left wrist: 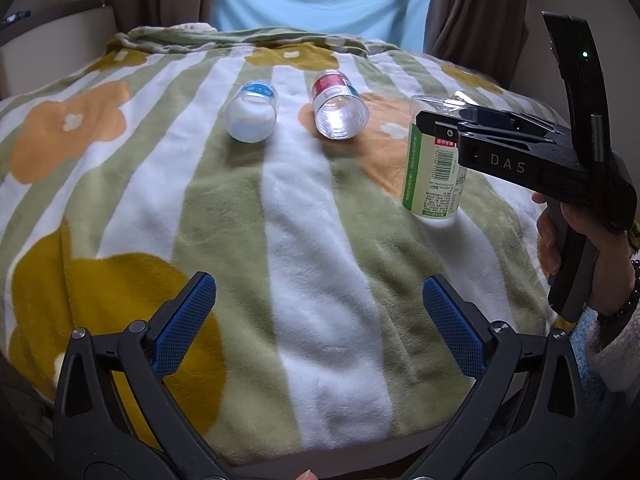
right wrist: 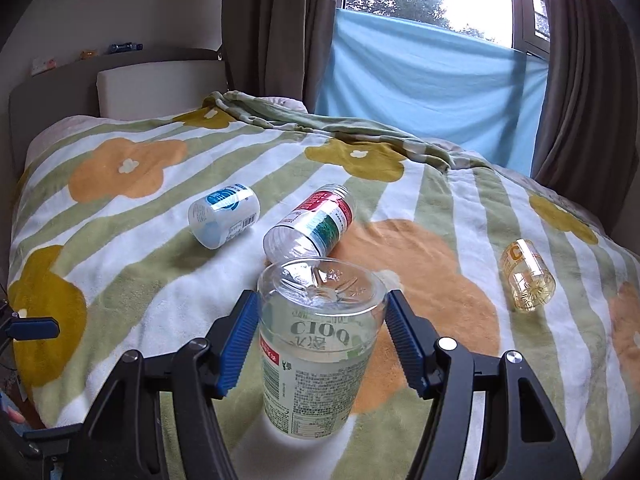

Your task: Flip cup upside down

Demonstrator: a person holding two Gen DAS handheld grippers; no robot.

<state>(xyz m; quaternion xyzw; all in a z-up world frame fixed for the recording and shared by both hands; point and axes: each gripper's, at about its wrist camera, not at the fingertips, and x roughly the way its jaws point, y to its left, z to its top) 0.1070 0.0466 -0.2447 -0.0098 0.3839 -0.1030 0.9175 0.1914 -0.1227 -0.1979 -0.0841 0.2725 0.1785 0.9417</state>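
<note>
A clear plastic cup with a green and white label [right wrist: 318,352] stands upside down, base up, on the flowered blanket [right wrist: 120,280]. My right gripper [right wrist: 322,336] has its blue pads on both sides of the cup near its upturned base, and the pads seem to touch it. The same cup [left wrist: 434,172] and the right gripper [left wrist: 436,128] show at the right of the left wrist view. My left gripper [left wrist: 318,320] is open and empty, low over the blanket's near part.
A white cup with a blue label [right wrist: 224,216] and a clear cup with a red label [right wrist: 310,224] lie on their sides mid-bed. A yellow clear cup [right wrist: 528,276] lies at the right. Headboard, curtains and a window stand behind.
</note>
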